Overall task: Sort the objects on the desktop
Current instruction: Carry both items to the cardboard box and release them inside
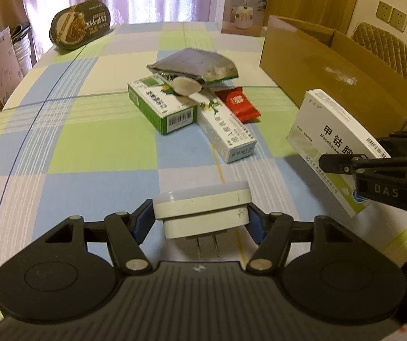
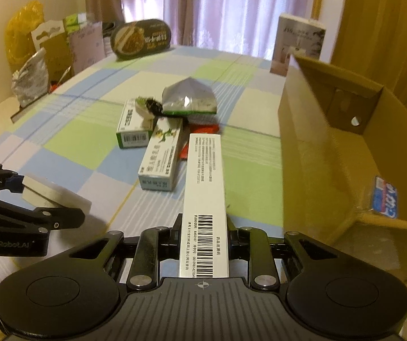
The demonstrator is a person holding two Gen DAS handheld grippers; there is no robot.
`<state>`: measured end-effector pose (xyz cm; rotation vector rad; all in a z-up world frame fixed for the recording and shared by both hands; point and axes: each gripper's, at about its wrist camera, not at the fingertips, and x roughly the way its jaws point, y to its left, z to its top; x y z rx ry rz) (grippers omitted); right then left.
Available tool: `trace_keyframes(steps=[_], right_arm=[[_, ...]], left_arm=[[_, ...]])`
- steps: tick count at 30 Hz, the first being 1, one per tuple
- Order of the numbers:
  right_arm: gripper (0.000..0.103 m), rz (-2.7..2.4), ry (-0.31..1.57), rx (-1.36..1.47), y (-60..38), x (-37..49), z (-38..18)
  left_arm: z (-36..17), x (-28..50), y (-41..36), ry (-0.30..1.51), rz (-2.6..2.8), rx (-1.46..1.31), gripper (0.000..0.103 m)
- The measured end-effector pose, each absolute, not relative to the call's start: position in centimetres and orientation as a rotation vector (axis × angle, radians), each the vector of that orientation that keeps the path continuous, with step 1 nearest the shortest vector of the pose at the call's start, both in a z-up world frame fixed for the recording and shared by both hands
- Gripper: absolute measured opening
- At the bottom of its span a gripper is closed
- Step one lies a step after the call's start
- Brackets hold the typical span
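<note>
1. The open cardboard box (image 2: 331,153) is standing at the right side of the checked tablecloth (image 1: 89,142), and it is serving as the landmark here; the step in hand is probably carrying both held items into it.
2. Left of the cardboard box, a pile is lying untouched: a green medicine carton (image 1: 160,108), a long white carton (image 1: 226,133), a red sachet (image 1: 237,103) and a grey foil pouch (image 1: 194,65).
3. The right gripper (image 2: 203,244) is clamping a white medicine box (image 2: 204,199) edge-on, just left of the cardboard box's near wall. To do this well, it should be lifting clear of that wall before releasing.
4. The left gripper (image 1: 202,218) is squeezing a white plug-in night light (image 1: 203,210) between its blue pads, prongs pointing back, further left of the cardboard box and above the cloth.
</note>
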<state>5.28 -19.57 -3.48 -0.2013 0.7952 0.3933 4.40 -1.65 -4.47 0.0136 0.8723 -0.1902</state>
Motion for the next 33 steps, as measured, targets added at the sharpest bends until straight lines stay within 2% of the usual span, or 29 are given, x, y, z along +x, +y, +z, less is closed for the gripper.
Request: trace_keyframes(steps=[18,33], right_arm=[[0.022,0.270,0.591,-0.147,-25.6,5.5,5.3],[0.022,0.090,0.590,-0.077,-35.4,8.4,5.1]], left_arm=[[2.1,6.8,-8.9,0.733,-0.376,0.077,0.062],[6.4,10.4,-19.6,0.616,-0.575,0.106,0.062]])
